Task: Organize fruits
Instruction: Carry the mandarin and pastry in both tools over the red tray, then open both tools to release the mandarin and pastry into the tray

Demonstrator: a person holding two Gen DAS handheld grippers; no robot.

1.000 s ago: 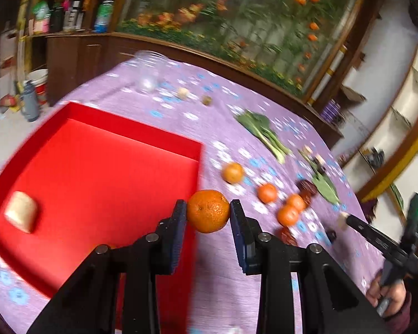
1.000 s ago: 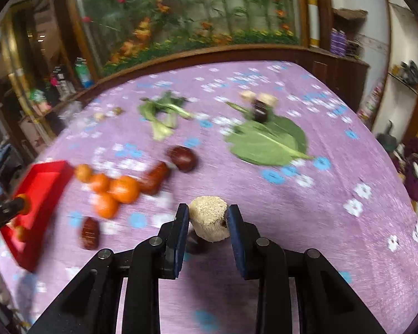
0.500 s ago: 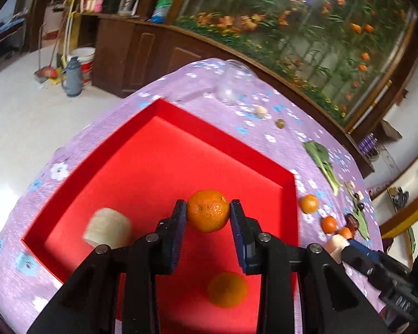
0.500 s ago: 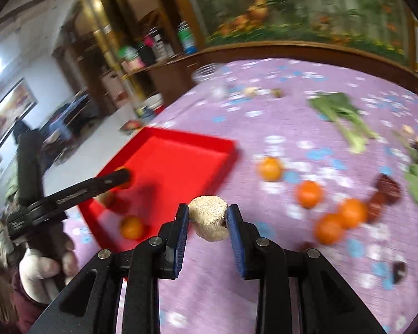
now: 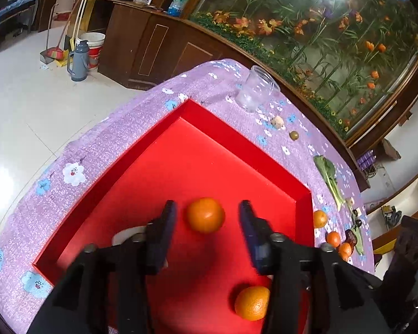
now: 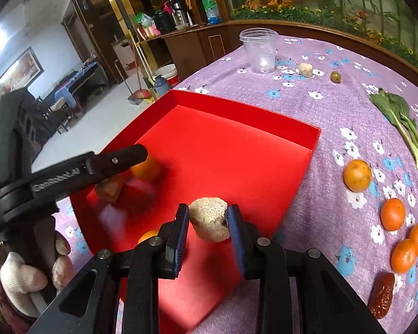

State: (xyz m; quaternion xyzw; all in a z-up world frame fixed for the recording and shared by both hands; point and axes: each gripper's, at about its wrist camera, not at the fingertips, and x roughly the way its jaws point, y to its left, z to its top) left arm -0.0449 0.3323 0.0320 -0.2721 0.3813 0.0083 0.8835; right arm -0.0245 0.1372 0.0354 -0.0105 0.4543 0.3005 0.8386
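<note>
Orange mandarin (image 5: 205, 215), round w/ no clear long axis, sits between the left hand-held gripper (image 5: 207, 217) pads over the red tray (image 5: 245, 150); jaws are opening, pads apart from it, so released. Right hand-held gripper (image 6: 208, 224) is clenched on a beige fuzzy chunk (image 6: 209, 222), tilted, above the tray's near edge. Left view shows a second mandarin (image 5: 251, 303) in the tray; right view shows loose mandarins (image 6: 357, 175) & a date (image 6: 381, 295) on the purple desk (image 6: 334, 105).

Clear plastic cup (image 6: 259, 50) on purple cloth (image 6: 315, 117); greens (image 6: 401, 117) nearby.
</note>
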